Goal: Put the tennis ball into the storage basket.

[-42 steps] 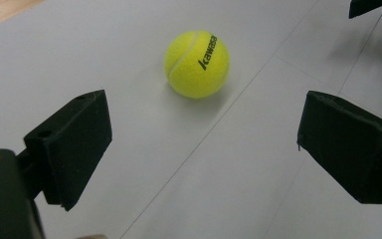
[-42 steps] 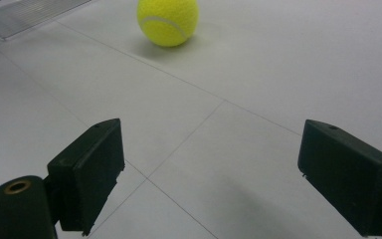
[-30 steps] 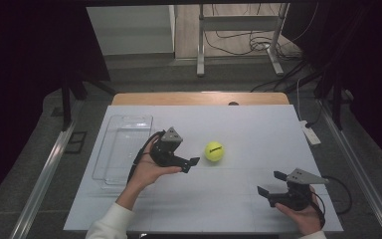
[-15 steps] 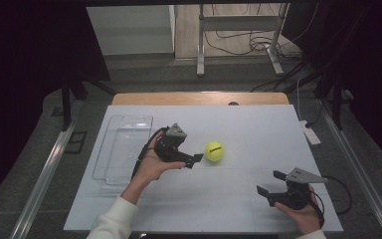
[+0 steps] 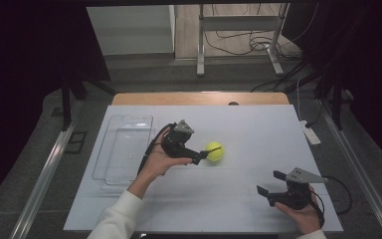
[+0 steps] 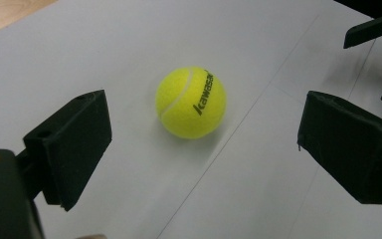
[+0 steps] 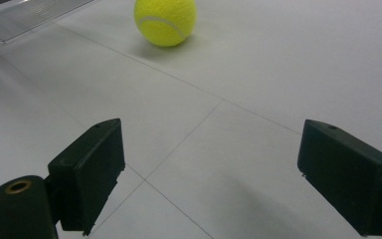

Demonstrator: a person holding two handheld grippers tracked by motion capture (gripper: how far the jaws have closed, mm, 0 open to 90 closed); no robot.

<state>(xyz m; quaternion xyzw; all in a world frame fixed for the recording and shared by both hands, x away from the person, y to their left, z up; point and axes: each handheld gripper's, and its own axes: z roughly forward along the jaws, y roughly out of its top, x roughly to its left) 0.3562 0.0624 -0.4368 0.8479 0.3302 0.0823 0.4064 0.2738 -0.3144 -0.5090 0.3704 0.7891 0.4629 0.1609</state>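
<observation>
Ball (image 5: 215, 152) lies near the middle of the worktop (image 5: 258, 134), just ahead of the left gripper (image 5: 202, 154), fingers wide apart, seemingly not touching it. Right gripper (image 5: 270, 182), near the front right corner, gapes empty. Clear tray (image 5: 124, 147) lies near the left edge.

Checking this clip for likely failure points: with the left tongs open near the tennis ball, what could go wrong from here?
1. The tennis ball lies free on the smooth white table; a nudge from one jaw of the open left tongs could roll it away.
2. The jaws stand short of the ball in the left gripper view, so closing now may pinch only its near side and squirt it out.
3. The right tongs sit far off, too distant to stop a roll.
</observation>
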